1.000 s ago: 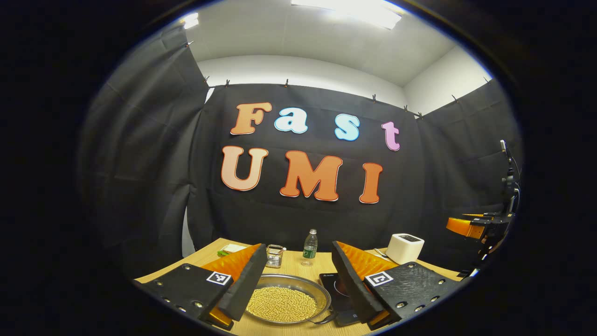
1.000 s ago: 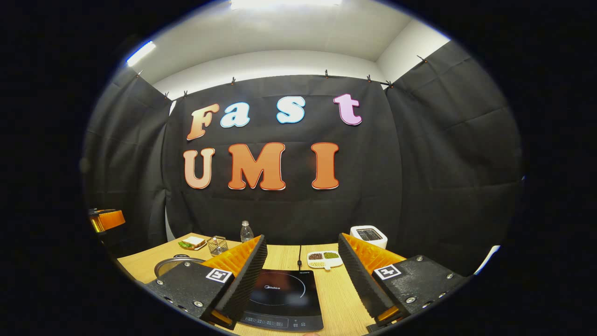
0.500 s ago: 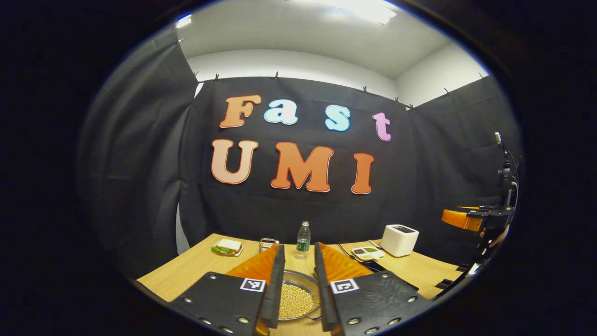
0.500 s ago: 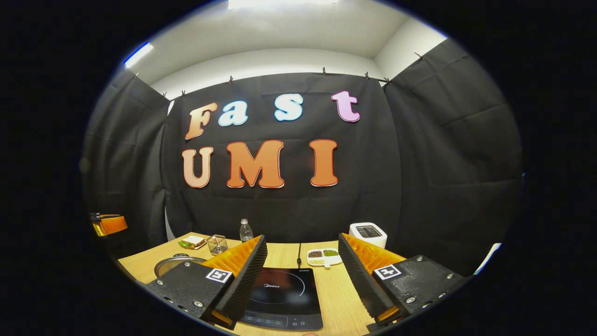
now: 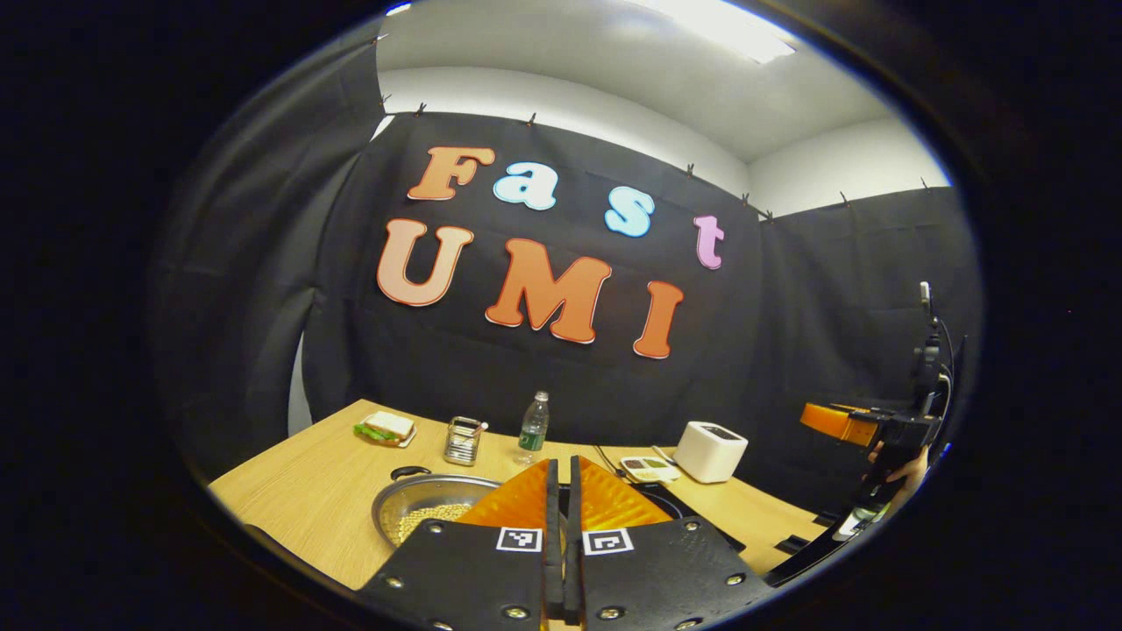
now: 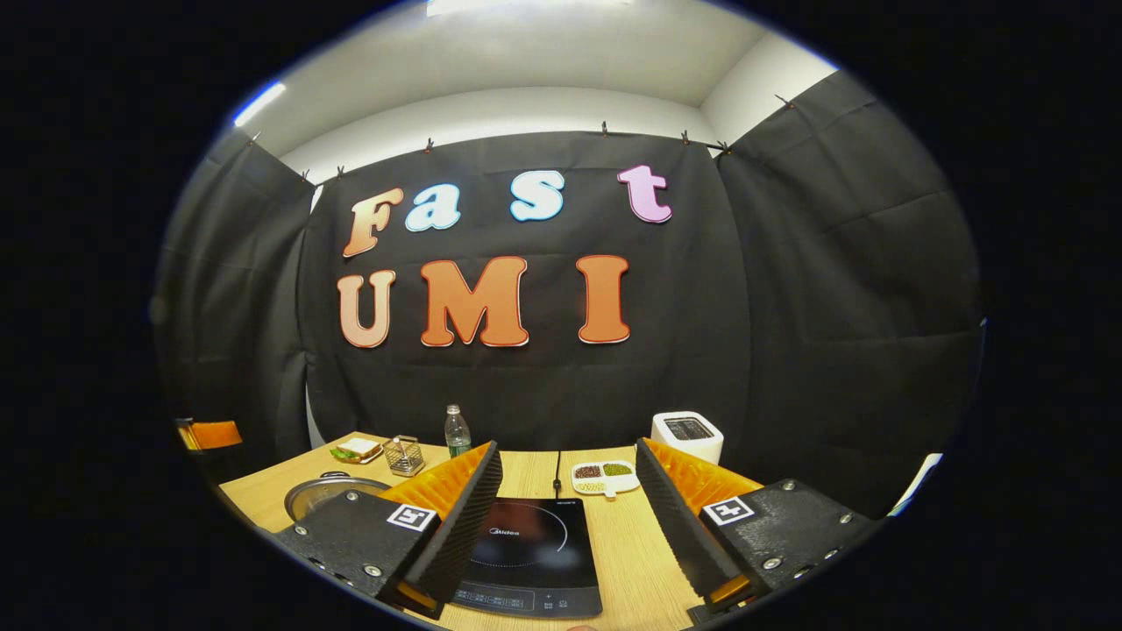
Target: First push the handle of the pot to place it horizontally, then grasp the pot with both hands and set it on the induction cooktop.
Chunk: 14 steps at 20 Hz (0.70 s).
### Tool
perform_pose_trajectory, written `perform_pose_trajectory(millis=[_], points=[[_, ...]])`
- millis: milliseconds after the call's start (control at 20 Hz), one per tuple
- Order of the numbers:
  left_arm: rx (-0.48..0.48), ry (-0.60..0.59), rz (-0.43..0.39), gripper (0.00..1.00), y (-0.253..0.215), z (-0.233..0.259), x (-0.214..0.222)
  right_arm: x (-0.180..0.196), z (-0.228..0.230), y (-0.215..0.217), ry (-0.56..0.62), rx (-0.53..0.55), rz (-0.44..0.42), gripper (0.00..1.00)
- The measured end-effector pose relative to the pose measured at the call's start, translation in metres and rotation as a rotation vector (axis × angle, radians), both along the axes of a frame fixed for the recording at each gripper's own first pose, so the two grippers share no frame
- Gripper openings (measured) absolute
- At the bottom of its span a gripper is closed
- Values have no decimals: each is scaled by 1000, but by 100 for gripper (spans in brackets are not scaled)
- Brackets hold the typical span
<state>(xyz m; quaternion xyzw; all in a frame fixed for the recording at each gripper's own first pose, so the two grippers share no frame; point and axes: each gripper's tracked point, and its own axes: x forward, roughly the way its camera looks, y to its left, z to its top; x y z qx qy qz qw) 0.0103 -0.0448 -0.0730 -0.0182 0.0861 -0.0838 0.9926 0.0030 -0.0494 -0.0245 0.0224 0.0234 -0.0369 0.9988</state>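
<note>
right now my left gripper (image 5: 561, 491) has its ribbed fingers pressed together, empty, above the round steel pot (image 5: 419, 506) of pale beans on the woodgrain table (image 5: 298, 491). my right gripper (image 6: 568, 499) is spread wide over the glossy black induction cooktop (image 6: 535, 552); the pot sits left of it.

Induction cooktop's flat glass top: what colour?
Black, with a thin pale ring; the flat glass induction cooktop shows best in the right gripper view.

"Midea" logo on induction cooktop (image 6: 533, 550) glass.
</note>
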Motion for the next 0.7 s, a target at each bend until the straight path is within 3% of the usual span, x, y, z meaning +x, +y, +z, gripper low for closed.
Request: perform_pose_trajectory(millis=[300, 550, 600, 700], points=[[121, 153, -14, 2, 0, -74, -23, -4, -16, -5, 22, 3, -7, 95], [116, 275, -53, 2, -9, -130, -45, -2, -21, -8, 29, 17, -20, 95], [117, 293, -54, 2, -10, -140, -47, -1, -23, -8, 31, 18, -21, 100], [127, 327, -56, 2, -9, -156, -52, -1, -27, -9, 36, 17, -24, 95]])
